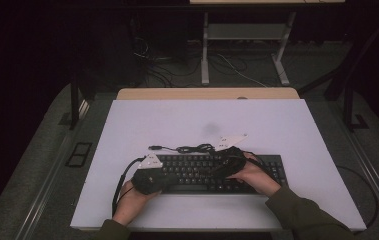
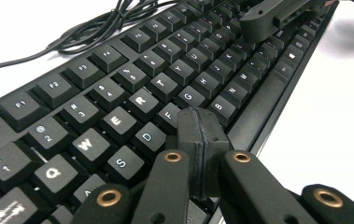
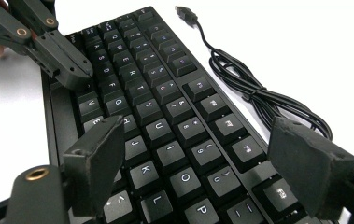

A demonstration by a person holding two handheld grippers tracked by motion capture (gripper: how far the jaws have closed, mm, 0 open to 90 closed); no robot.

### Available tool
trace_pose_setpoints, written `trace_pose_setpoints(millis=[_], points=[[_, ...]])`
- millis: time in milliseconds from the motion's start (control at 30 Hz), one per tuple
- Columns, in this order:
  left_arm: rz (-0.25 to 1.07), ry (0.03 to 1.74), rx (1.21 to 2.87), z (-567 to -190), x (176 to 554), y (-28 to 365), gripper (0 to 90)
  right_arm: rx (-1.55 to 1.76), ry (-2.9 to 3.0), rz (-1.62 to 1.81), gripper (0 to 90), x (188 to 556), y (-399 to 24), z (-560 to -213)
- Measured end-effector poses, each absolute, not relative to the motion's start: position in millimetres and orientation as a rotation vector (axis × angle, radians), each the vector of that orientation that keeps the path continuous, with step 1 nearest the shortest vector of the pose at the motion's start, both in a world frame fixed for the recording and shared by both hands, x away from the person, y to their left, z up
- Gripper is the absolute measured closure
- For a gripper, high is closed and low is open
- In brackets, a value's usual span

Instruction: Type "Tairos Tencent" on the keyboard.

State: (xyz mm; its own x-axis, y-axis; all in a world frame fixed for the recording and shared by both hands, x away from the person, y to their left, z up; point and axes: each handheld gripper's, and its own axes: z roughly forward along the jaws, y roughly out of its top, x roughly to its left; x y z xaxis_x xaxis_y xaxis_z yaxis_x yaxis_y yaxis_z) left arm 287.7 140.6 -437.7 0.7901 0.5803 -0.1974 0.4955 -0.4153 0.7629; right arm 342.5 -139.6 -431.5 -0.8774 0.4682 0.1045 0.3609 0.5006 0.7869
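While the left gripper (image 2: 198, 135) hovers with its jaws pressed flat together over the F and G keys at the left half of the black keyboard (image 1: 197, 172), which lies at the near middle of the white table (image 1: 127, 130), its blunt paired tip could easily strike two keys at once. Further right, the right gripper (image 3: 198, 163) stands spread wide over the I, O and K keys, holding nothing. One jaw reaches toward the bundled USB cable (image 3: 254, 93) behind the keyboard and might snag it.

The left gripper (image 2: 198, 126) is held with jaws pressed together; the right gripper's (image 3: 202, 163) jaws are spread wide, with nothing gripped.
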Motion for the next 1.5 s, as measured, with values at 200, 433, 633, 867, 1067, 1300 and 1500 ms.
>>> trace_pose_setpoints(millis=[200, 433, 633, 867, 1067, 1300, 1500], points=[[0.123, 0.791, 2.086, -435, 290, 142, 89.5, 0.740, 2.606, 1.322, 18.9, 342, -143, -432], [0.128, 0.789, 2.080, -432, 293, 144, 89.5, 0.764, 2.589, 1.312, 18.7, 340, -149, -432], [0.135, 0.783, 2.084, -431, 297, 145, 89.5, 0.788, 2.577, 1.303, 18.5, 338, -155, -432], [0.146, 0.782, 2.087, -429, 303, 147, 89.5, 0.815, 2.557, 1.306, 18.5, 335, -163, -433], [0.156, 0.785, 2.086, -429, 308, 149, 89.5, 0.832, 2.538, 1.299, 18.5, 333, -170, -433], [0.175, 0.786, 2.099, -429, 315, 150, 89.5, 0.853, 2.523, 1.296, 18.5, 330, -176, -434], [0.182, 0.797, 2.099, -430, 319, 151, 89.5, 0.867, 2.514, 1.294, 18.5, 329, -180, -434]])
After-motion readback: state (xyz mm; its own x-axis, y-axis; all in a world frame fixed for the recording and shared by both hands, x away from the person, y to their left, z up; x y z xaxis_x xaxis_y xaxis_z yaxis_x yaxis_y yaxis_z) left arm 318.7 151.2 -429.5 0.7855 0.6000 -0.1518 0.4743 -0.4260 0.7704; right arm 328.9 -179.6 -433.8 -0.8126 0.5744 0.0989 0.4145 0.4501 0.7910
